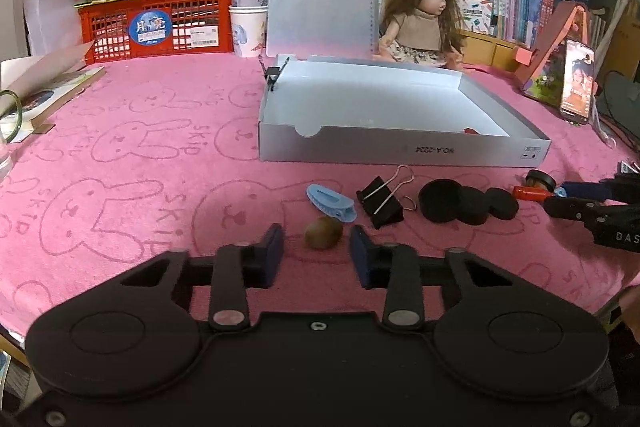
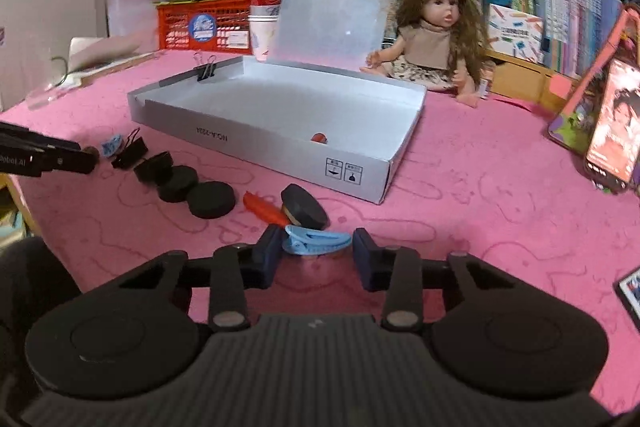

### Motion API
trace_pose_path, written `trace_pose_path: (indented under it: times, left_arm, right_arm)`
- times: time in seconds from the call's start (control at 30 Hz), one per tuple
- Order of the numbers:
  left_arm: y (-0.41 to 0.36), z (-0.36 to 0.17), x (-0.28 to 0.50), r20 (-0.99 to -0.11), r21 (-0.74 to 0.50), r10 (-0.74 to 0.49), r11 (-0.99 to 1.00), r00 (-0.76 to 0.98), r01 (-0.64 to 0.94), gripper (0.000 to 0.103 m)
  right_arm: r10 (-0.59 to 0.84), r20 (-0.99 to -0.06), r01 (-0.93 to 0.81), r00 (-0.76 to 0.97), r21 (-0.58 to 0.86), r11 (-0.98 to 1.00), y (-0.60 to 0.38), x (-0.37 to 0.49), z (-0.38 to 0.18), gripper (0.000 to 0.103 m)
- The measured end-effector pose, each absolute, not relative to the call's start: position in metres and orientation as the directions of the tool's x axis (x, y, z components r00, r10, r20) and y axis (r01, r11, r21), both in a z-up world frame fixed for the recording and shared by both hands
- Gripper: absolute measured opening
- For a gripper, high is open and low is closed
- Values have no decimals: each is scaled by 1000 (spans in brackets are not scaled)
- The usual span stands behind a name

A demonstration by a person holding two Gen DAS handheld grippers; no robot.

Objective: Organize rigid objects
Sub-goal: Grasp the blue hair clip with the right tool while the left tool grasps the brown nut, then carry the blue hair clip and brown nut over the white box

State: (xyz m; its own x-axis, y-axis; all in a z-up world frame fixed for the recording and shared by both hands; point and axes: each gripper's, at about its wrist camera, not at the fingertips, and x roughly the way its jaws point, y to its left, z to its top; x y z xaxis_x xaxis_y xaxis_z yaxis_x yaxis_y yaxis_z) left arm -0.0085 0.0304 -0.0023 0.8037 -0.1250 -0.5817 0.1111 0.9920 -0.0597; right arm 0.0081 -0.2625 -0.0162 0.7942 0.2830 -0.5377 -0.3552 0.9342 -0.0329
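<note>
The pink worktop (image 1: pixel 140 147) carries a grey box (image 1: pixel 400 151), open, near 3 black discs (image 1: pixel 466 203). The left hand-held gripper (image 1: pixel 316 251) brackets a brown nut (image 1: pixel 323 233), jaws apart; the right hand-held gripper (image 2: pixel 316 253) brackets a blue clip (image 2: pixel 316 241), jaws apart.

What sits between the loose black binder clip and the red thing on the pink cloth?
Three black round discs in an overlapping row, between the binder clip and the red piece, clearest in the left wrist view.

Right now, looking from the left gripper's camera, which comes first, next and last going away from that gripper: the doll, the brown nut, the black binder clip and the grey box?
1. Brown nut: between the left gripper's open fingers.
2. Black binder clip: slightly right, farther out.
3. Grey box: behind the clip, open.
4. Doll: behind the box, seated.
</note>
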Motion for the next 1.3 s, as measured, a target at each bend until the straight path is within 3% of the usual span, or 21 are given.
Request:
trace_pose_path:
  times: [0.07,0.8,1.3]
  left_arm:
    - [31,-2,-8,-580,-72,-136,991,803,116,19]
    - [27,37,1,-537,-89,-142,990,832,111,19]
    - [8,64,60,-540,-134,-223,975,812,179,19]
  right_arm:
    - [266,-536,-330,801,-26,944,-261,6,-16,43]
    - [180,-507,-173,843,61,983,-250,6,17,43]
    - [150,-509,-104,847,117,988,-246,41,31,43]
